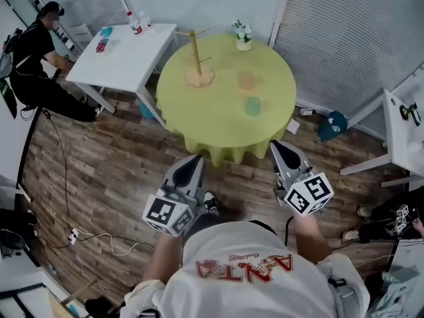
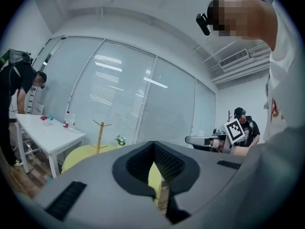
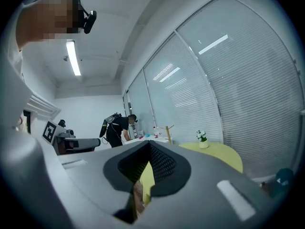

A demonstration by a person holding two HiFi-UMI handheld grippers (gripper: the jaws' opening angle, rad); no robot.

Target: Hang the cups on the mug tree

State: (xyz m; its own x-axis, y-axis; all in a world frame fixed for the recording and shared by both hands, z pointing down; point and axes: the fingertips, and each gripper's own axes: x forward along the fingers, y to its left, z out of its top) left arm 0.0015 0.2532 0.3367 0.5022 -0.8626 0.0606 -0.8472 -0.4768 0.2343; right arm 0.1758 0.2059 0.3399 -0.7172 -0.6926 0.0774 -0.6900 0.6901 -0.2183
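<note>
While the orange cup (image 1: 246,80) and green cup (image 1: 252,106) both sit on the round bench (image 1: 199,121), neither hangs on the mug tree (image 1: 194,59). Orange cup is mid-bench, green cup just nearer the person. The 2 are close but apart. Mug tree stands upright on its wooden base, left of the cups and clear of both. Flower pot (image 1: 243,38) is at the far edge. The bench has a yellow-green cloth draped over the rim.

Left gripper (image 1: 197,159) and right gripper (image 1: 275,146) are both short of the near edge, over the wood floor (image 1: 106,171), pointing level at the bench. Jaws are clenched on both, with nothing between them; each gripper view shows the pads meeting at the tip.

White bench (image 1: 126,61) stands beside the round one on the left, with bottles and small items on top. A person in black (image 1: 33,52) bends over its far end.
</note>
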